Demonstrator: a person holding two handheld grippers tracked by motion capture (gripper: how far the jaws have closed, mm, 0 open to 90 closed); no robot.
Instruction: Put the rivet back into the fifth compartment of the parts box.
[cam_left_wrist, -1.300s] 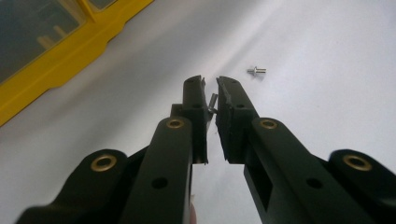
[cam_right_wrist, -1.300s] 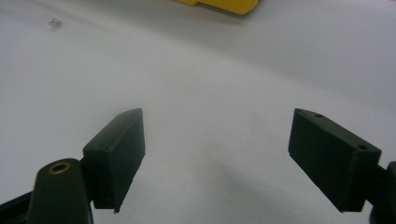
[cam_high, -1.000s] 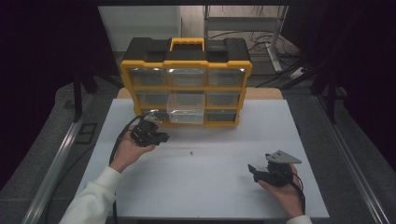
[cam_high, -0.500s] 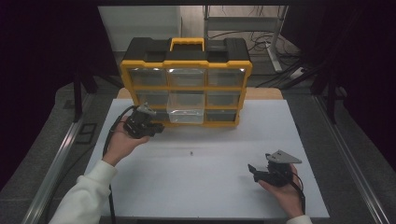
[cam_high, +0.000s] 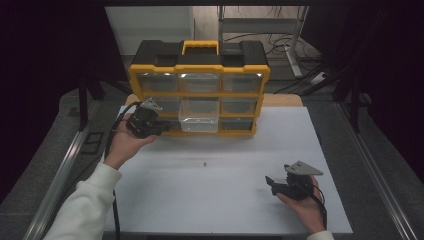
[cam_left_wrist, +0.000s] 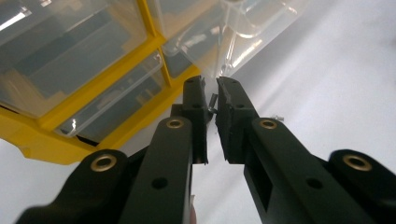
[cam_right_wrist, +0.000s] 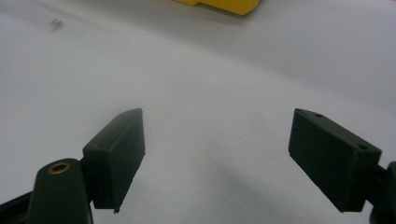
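White tabletop (cam_high: 220, 200) covers the lower middle of the high view, with dark floor and black surroundings around it. At the upper centre of that frame stands a yellow-and-black organizer case (cam_high: 200, 87), upright at the table's far edge, its front a grid of clear drawers. One clear drawer (cam_high: 199, 123) in the lower middle of the grid sticks out toward the table.

At centre left of the high view, a hand in a white sleeve holds the left gripper (cam_high: 160, 127) up against the case's lower left corner, just beside the protruding drawer. In the left gripper view its jaws are nearly together and pinch a small metal screw (cam_left_wrist: 212, 103) at the frame's centre, with the drawer's clear wall just above the tips.

At the lower right of the high view, the right gripper (cam_high: 272, 184) rests low over the table in the other hand, well apart from the case; its own view shows its jaws spread wide with nothing between them.

Another tiny screw (cam_high: 205, 163) lies on the table at the frame's centre.
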